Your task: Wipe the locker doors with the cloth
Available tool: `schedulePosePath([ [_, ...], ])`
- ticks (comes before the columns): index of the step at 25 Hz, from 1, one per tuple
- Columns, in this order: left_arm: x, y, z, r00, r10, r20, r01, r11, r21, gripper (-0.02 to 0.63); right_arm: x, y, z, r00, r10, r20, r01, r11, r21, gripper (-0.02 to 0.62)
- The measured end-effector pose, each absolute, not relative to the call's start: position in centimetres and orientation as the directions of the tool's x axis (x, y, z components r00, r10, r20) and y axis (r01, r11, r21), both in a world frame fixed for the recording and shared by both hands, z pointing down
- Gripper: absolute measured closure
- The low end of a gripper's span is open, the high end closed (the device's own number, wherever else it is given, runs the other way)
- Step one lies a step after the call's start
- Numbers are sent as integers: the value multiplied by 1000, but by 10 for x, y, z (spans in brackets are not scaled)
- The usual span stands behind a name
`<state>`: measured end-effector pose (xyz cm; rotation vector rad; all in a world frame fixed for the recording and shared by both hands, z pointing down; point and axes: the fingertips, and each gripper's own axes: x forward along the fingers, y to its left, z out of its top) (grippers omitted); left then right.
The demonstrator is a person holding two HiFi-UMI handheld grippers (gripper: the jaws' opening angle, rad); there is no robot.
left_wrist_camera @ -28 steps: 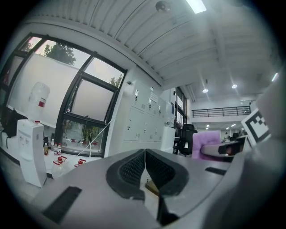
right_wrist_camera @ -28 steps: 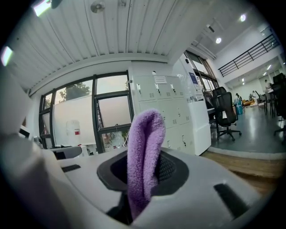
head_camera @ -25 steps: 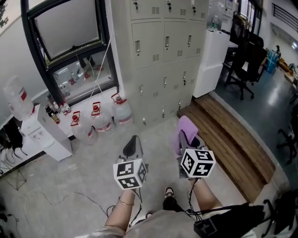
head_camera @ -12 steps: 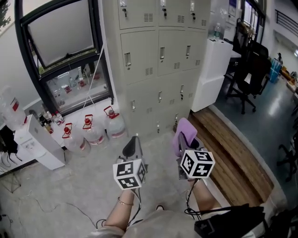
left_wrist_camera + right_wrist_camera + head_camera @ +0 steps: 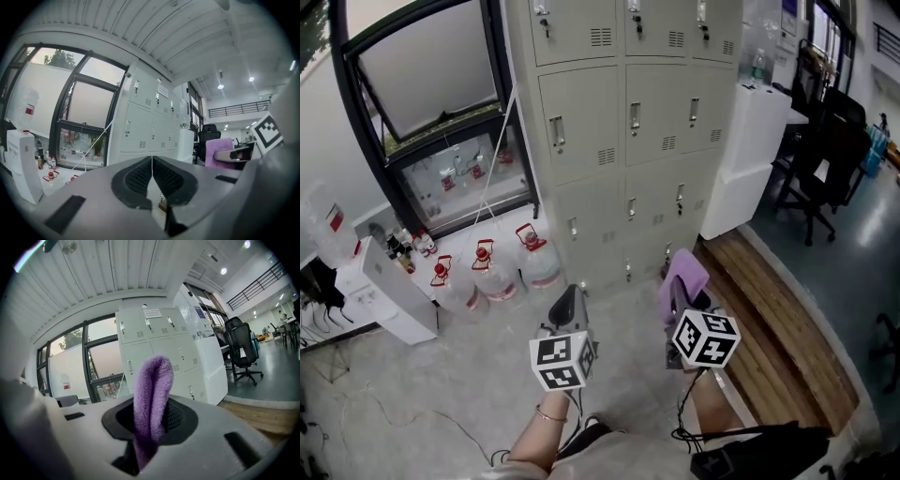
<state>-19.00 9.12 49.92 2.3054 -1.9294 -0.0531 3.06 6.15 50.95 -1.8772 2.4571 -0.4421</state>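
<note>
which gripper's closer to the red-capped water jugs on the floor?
Left. The left gripper sits just right of the water jugs; the right gripper, shut on the purple cloth, is farther right, by the wooden step.

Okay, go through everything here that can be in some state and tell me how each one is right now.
left gripper, shut, nothing between its jaws.
right gripper, shut on the cloth.
cloth, folded, standing up out of the jaws.
locker doors, all closed.
water jugs, upright on the floor.
</note>
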Motion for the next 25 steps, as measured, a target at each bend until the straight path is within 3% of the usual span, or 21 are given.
schedulePosePath([
  [11, -182, -14, 507, 191, -981, 31, -971, -184, 150, 597, 30, -36, 515, -291, -944, 153, -941, 254, -224, 526],
  [25, -189, -222, 466, 166, -985, -40, -976, -170, 138, 597, 12, -242, 465, -340, -938, 72, -931, 325, -168, 526],
])
